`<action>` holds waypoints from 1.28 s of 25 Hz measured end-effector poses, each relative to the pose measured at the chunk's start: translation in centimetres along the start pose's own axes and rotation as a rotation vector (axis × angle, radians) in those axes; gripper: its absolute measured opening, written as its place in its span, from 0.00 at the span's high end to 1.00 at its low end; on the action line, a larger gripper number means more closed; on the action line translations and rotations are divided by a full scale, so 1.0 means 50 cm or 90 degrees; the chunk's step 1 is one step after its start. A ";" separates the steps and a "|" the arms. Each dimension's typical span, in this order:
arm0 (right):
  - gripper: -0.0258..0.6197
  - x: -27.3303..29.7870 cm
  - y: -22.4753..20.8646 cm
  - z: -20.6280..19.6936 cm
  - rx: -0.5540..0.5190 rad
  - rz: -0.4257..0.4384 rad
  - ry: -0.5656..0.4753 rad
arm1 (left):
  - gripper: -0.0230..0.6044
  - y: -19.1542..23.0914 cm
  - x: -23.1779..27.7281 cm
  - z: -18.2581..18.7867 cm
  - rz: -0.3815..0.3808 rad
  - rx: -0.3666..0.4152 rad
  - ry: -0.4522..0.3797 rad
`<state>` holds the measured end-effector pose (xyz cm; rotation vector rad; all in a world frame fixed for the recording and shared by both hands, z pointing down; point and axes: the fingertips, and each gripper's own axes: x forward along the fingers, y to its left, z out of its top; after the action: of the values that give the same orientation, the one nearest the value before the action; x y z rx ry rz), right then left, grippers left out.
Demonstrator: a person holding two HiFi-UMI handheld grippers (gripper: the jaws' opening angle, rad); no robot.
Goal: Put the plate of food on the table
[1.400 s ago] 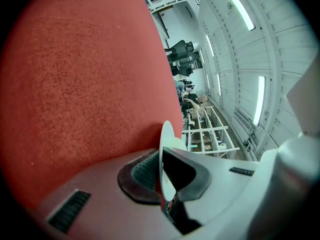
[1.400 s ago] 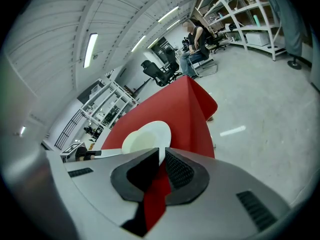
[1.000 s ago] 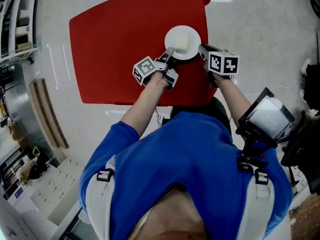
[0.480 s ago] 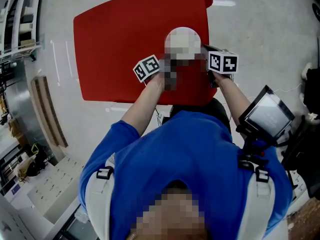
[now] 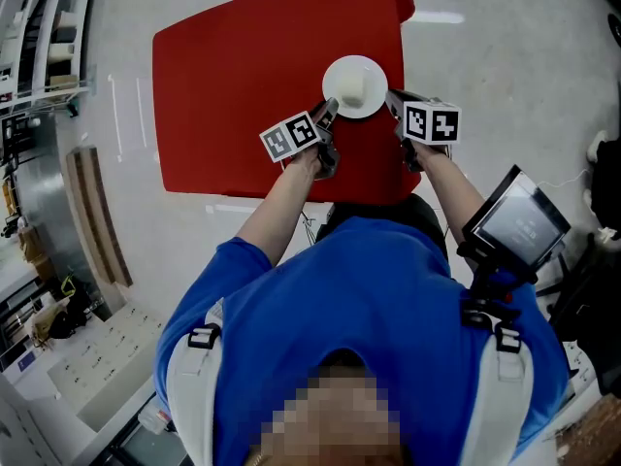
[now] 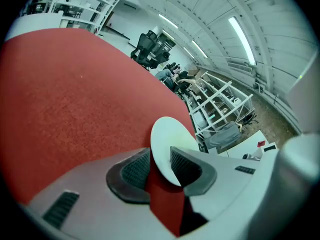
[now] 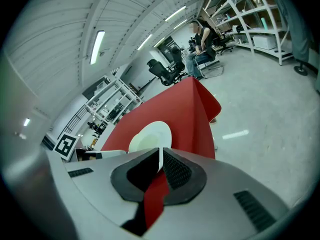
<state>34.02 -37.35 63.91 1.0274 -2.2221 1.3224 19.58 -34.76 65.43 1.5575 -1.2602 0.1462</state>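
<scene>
Your red table (image 5: 243, 85) fills the upper middle of the frame. The plate of food (image 5: 355, 86) lies over its right part, between your left gripper (image 5: 328, 111) and right gripper (image 5: 392, 98). Each is clenched on an opposite rim, equally near.

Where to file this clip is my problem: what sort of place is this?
Probably a lab or workshop hall: white shelving racks, office chairs and a bare grey floor.

White shelving racks (image 7: 247, 14) and black office chairs (image 7: 167, 70) stand behind.
</scene>
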 end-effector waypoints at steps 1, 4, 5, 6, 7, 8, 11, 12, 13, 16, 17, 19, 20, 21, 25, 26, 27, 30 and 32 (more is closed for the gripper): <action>0.93 0.001 0.003 0.001 -0.002 0.002 -0.001 | 0.79 0.005 -0.006 0.005 0.004 0.000 -0.010; 0.93 0.003 0.015 0.005 -0.009 0.011 -0.003 | 0.79 0.013 -0.026 0.022 0.003 -0.010 -0.039; 0.93 0.003 0.018 0.004 -0.010 0.014 -0.003 | 0.79 0.014 -0.032 0.026 0.000 -0.017 -0.050; 0.93 0.003 0.021 0.004 -0.011 0.018 -0.003 | 0.79 0.013 -0.038 0.029 -0.002 -0.023 -0.061; 0.93 0.003 0.023 0.003 -0.013 0.022 -0.003 | 0.79 0.010 -0.042 0.032 -0.006 -0.027 -0.071; 0.93 0.003 0.026 0.003 -0.015 0.026 -0.004 | 0.79 0.005 -0.046 0.034 -0.011 -0.030 -0.081; 0.93 0.002 0.034 0.005 -0.023 0.035 -0.008 | 0.79 -0.021 -0.057 0.045 -0.034 -0.022 -0.103; 0.93 0.003 0.037 0.010 -0.025 0.037 -0.011 | 0.79 -0.030 -0.060 0.051 -0.042 -0.014 -0.109; 0.93 0.004 0.040 0.016 -0.027 0.039 -0.015 | 0.82 -0.038 -0.064 0.059 -0.048 -0.006 -0.115; 0.93 0.005 0.050 0.034 -0.036 0.044 -0.029 | 0.90 -0.061 -0.075 0.083 -0.069 0.019 -0.136; 0.93 0.003 0.053 0.039 -0.038 0.045 -0.033 | 0.93 -0.070 -0.078 0.089 -0.077 0.027 -0.142; 0.93 -0.002 0.053 0.051 -0.040 0.046 -0.042 | 0.95 -0.089 -0.080 0.101 -0.097 0.040 -0.152; 0.93 -0.004 0.050 0.058 -0.039 0.047 -0.047 | 0.95 -0.098 -0.078 0.106 -0.106 0.043 -0.156; 0.93 -0.006 0.046 0.067 -0.038 0.047 -0.052 | 0.95 -0.106 -0.073 0.111 -0.115 0.044 -0.160; 0.93 -0.051 0.073 0.062 -0.043 0.042 -0.084 | 0.95 -0.130 -0.113 0.099 -0.149 0.052 -0.172; 0.93 -0.088 0.106 0.029 -0.046 0.037 -0.094 | 0.95 -0.135 -0.162 0.071 -0.159 0.056 -0.175; 0.93 -0.129 0.143 -0.009 -0.049 0.032 -0.104 | 0.95 -0.139 -0.217 0.039 -0.169 0.059 -0.177; 0.96 -0.196 0.198 -0.061 -0.055 0.021 -0.128 | 0.95 -0.149 -0.296 -0.006 -0.191 0.067 -0.181; 0.96 -0.198 0.197 -0.050 -0.060 0.022 -0.136 | 0.95 -0.156 -0.290 0.005 -0.203 0.073 -0.185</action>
<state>33.26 -28.23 53.04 1.1480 -2.4423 1.1558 19.11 -26.93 50.91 1.9075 -1.2207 -0.2231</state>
